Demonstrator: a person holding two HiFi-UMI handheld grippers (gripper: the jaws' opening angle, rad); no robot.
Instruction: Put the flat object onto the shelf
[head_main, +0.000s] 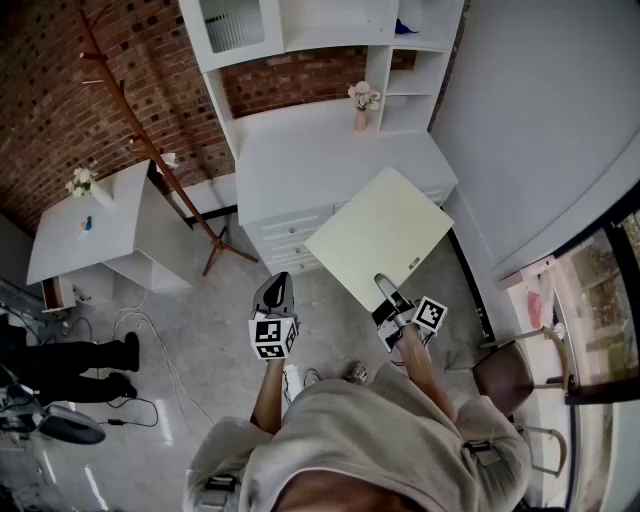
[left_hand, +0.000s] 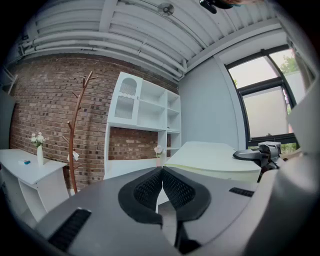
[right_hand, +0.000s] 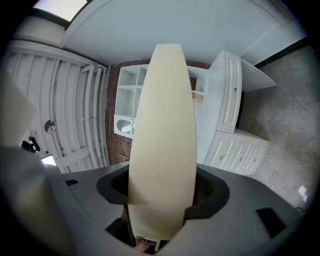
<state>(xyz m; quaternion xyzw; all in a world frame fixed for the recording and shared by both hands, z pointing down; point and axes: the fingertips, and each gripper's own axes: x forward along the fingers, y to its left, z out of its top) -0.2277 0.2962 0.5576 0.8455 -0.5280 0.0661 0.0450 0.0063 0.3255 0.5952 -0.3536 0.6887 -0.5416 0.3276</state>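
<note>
The flat object is a pale cream board (head_main: 380, 235), held out level above the floor in front of the white shelf unit (head_main: 330, 150). My right gripper (head_main: 390, 295) is shut on its near edge. In the right gripper view the board (right_hand: 162, 135) stands edge-on between the two pads of that gripper (right_hand: 162, 185) and hides most of the shelf unit (right_hand: 129, 90). My left gripper (head_main: 275, 295) hangs to the left of the board, shut and empty. In the left gripper view its pads meet at the gripper's tip (left_hand: 162, 172), with the board (left_hand: 215, 157) off to the right.
A small pink vase of flowers (head_main: 362, 105) stands on the unit's desk top, with drawers (head_main: 290, 235) below. A wooden coat stand (head_main: 150, 150) and a white side table (head_main: 90, 225) are at the left. A brown chair (head_main: 510, 370) is at the right. Cables and a person's shoes (head_main: 90, 365) lie on the floor at the left.
</note>
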